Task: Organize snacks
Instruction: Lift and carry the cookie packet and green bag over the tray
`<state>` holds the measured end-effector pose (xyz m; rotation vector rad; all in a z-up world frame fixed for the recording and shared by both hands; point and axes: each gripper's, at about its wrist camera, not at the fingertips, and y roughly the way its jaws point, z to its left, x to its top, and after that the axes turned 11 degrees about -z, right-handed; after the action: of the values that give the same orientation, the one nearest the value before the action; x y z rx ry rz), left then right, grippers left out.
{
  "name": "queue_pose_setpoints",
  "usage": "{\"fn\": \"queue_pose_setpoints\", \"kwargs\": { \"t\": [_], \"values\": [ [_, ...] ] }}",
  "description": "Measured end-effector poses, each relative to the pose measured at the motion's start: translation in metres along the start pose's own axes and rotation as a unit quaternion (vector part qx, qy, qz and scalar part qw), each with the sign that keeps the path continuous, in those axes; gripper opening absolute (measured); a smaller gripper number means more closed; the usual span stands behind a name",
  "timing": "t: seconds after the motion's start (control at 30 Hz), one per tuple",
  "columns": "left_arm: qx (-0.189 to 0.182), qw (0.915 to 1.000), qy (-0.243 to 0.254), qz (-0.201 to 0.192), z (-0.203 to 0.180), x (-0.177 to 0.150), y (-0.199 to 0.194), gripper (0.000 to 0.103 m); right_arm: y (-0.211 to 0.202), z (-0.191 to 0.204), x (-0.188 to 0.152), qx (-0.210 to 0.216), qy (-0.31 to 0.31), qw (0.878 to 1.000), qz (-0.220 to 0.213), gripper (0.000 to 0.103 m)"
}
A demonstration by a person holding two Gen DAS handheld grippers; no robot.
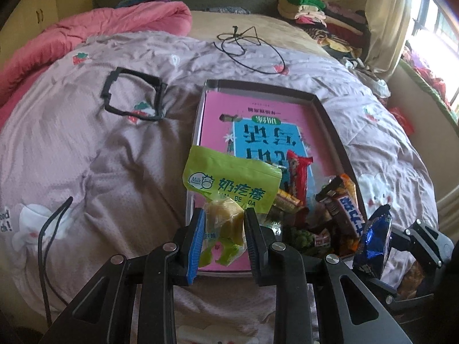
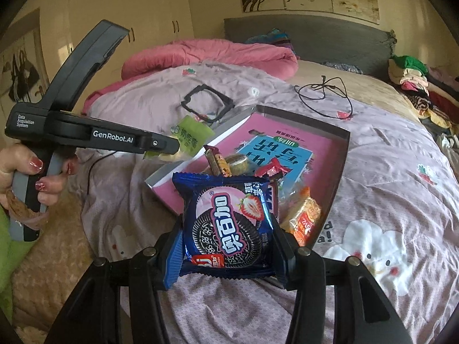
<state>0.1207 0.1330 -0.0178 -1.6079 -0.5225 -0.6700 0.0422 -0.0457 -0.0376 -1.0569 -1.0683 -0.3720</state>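
Nearest you, your left tongs are clenched on a green milk-candy bag; the pads pinch its clear lower part, where yellowish pieces show, and the green top stands up over the near left corner of the box. Your right tongs grip a blue cookie packet by its two side edges, face toward the camera, held above the quilt at the near edge of the box. From the left view that same packet shows as a crumpled blue shape at the right, just beside the box's near right corner. Your left hand wraps the grey handle of its tool at the left of the right view.

Just beyond the two packets, loose snacks lie heaped in the near end of the box: a red wrapper, a brown bar, an orange pack and small sweets. The box is shallow with grey walls, and its floor is a pink sheet with a blue panel of printed characters; the far half is bare. It lies on the lilac quilt that covers the bed.

Farther off, a black square frame lies on the quilt to the left of the box, and a black cable is tangled beyond it. A pink duvet is bunched at the far left, and folded clothes are stacked at the far right by the headboard.
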Motion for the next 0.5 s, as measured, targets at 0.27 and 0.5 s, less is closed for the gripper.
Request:
{"fn": "queue_pose_setpoints", "kwargs": {
  "t": [0.27,0.5],
  "values": [
    [0.000,1.0000,0.002,0.007,0.004,-0.007,0.011,0.028,0.015,0.000,-0.002,-0.012,-0.012,1.000,0.011,0.052],
    [-0.001,1.0000,0.005,0.007,0.004,-0.010,0.016,0.028,0.026,-0.005,0.000,-0.030,-0.011,0.999,0.013,0.052]
  ]
}}
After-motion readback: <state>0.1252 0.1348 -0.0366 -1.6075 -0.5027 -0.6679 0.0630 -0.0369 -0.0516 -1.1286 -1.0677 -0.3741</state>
